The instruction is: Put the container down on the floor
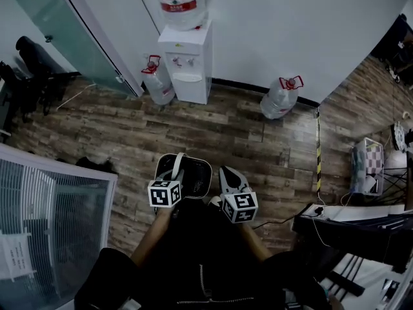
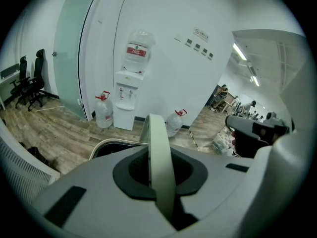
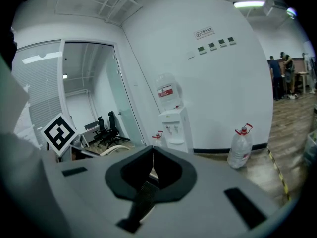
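My left tongs [image 2: 159, 180] are clamped on the pale bail handle [image 2: 156, 138] of the dark container [image 1: 195, 173], which hangs in front of me, seemingly clear of the wooden floor [image 1: 258, 134]. My right tongs [image 3: 151, 165] are closed on nothing. The container looks like light, stiff plastic that is likely to swing, so mid-handle is the best place to hold it.

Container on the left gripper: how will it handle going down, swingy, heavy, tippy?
Likely swingy: the container hangs from one thin arched handle clamped in the left gripper. Probably light, since that gripper alone carries it. Its broad body should sit steady on the floor.
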A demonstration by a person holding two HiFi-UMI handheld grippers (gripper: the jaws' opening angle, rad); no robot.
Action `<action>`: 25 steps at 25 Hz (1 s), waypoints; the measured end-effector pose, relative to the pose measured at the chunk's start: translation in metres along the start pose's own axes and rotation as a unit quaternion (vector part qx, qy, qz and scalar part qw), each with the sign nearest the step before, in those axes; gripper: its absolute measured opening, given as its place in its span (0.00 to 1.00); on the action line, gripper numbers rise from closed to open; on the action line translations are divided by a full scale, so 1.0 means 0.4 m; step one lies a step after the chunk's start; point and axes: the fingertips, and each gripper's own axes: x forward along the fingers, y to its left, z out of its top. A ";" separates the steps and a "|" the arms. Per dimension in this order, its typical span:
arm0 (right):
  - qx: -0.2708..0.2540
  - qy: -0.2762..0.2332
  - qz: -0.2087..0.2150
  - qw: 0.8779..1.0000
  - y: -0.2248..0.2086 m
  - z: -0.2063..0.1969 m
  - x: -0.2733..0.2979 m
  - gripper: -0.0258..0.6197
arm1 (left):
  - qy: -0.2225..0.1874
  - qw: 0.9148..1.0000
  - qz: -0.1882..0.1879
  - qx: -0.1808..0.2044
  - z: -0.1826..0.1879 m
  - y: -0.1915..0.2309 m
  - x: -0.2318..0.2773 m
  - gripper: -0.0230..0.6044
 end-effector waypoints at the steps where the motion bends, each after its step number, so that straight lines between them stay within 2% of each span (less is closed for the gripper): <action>1: 0.002 -0.001 0.002 1.000 0.001 0.001 0.002 0.06 | -0.001 1.000 0.001 -0.001 0.004 0.002 -0.001 0.10; 12: 0.006 0.001 -0.012 1.000 -0.057 0.014 0.033 0.06 | 0.002 1.000 -0.001 -0.009 0.040 0.009 0.055 0.10; 18: 0.007 0.003 -0.025 1.000 -0.129 0.048 0.086 0.06 | 0.008 1.000 -0.017 -0.016 0.103 0.001 0.149 0.10; 25: 0.007 0.015 -0.026 1.000 -0.193 0.107 0.207 0.06 | 0.014 0.999 -0.036 -0.013 0.223 0.007 0.259 0.10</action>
